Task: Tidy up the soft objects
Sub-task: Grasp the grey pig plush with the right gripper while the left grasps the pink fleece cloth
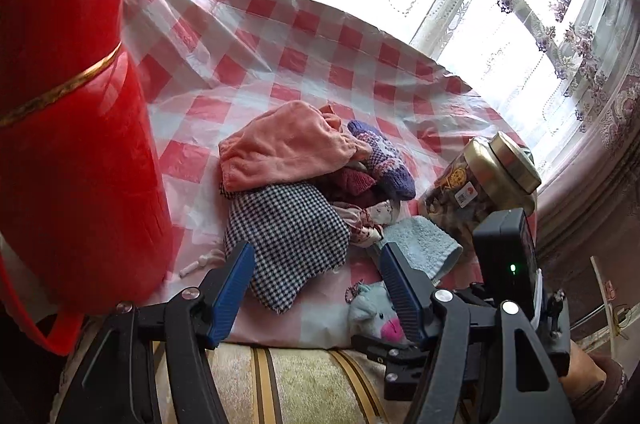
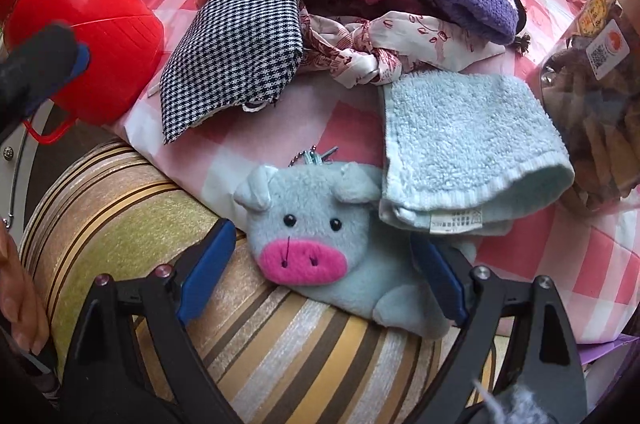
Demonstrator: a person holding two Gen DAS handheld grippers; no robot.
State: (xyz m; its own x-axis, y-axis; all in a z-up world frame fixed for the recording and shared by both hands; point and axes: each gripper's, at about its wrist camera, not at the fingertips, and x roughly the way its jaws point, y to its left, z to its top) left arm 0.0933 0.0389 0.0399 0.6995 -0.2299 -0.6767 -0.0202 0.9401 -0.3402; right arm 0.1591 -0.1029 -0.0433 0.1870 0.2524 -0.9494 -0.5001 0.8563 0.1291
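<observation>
Straddling the blue plush pig [image 2: 316,248], the right gripper [image 2: 320,276] has its jaws apart, not yet pressing it; the pig lies at the near counter edge, just beside the light blue towel [image 2: 468,147]. Best to close on the pig's body, clear of the towel. The left gripper [image 1: 316,288] hangs with its jaws apart and empty near the houndstooth cloth [image 1: 288,240]. Only the left view shows the window; the right one shows the pig's whole face.

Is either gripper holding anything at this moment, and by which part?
Nothing is held. The right gripper stands open around the pale blue plush pig, pads not pressing it. The left gripper is open over the black-and-white houndstooth cloth.
</observation>
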